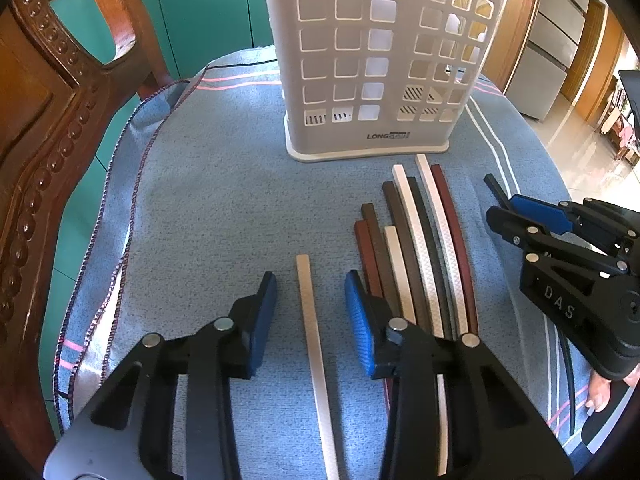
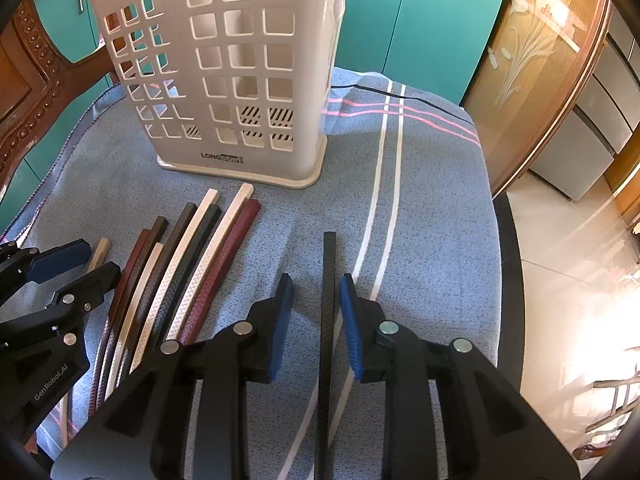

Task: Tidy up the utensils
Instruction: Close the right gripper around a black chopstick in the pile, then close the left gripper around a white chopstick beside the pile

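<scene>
Both hand-held grippers straddle a single stick each without clamping: the left gripper has its blue pads parted with daylight on either side of a pale cream square-section chopstick lying on the cloth, and the right gripper stands the same way, jaws apart around a black textured chopstick that lies alone on the right. Neither stick looks pinched yet. Between them lies the fan of remaining chopsticks, brown, maroon, white and black, packed side by side with their far tips pointing at the white perforated plastic utensil holder standing upright at the far side of the blue towelling cloth. As I judge it, the main risk is a poor pinch: a thin, smooth stick lying flat may roll or slide from under the pads as they come together, or be caught off-centre and swing when lifted. On the left gripper, the right pad sits just beside the near ends of the fan, so closing there could nudge or trap a neighbouring stick. Soft, wrinkled cloth could also bunch up into the jaws. Later, a long stick tipped badly might strike the holder's rim rather than drop inside.
</scene>
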`<state>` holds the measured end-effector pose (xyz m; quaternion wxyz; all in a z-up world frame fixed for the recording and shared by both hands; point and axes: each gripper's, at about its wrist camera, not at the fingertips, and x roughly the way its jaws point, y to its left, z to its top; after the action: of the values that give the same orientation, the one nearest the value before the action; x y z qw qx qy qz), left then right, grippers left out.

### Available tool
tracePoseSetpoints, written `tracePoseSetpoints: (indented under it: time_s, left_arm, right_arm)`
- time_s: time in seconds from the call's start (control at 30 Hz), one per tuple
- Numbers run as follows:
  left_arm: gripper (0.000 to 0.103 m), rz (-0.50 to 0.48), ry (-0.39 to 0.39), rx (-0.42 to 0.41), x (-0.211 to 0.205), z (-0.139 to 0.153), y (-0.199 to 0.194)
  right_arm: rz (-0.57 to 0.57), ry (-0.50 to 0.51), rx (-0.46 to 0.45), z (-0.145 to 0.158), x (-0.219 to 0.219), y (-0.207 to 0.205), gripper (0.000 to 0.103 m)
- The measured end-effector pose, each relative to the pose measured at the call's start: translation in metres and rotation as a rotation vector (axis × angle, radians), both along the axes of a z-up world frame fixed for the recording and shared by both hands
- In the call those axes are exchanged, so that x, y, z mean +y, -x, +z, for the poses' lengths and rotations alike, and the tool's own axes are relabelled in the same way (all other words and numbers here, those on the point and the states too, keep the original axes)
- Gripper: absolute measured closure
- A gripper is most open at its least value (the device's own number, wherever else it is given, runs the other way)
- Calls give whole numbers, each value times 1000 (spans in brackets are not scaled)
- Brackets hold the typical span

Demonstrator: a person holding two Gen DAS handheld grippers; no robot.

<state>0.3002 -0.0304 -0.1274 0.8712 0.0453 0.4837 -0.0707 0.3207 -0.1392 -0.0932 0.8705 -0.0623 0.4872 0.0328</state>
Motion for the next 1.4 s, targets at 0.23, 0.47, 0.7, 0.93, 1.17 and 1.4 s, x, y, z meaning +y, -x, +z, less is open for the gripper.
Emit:
tracePoseSetpoints:
  time_s: [0.23,0.47,0.7,0.93,1.17,1.4]
  left_arm:
    - [71,-6,9,1,0,0,0]
    - [77,-26,4,0,-5,2,0]
    - [68,-14,-6,-1,-6,1,0]
    - [60,6,2,6,3,-1,-5]
    - [78,-10,25,9,3,-1,-7]
    - [96,12,111,41,10,1,-7]
  right_arm:
    - [4,5,-4,0,1,2,77]
    - [11,-6,-3,2,0,3,79]
    - [14,1,-5,1,1,3,79]
    - [15,2,-7,0,4,4,79]
    - [14,-61,9,1,-2,0,91]
    - [16,-107,2,4,-9,0,96]
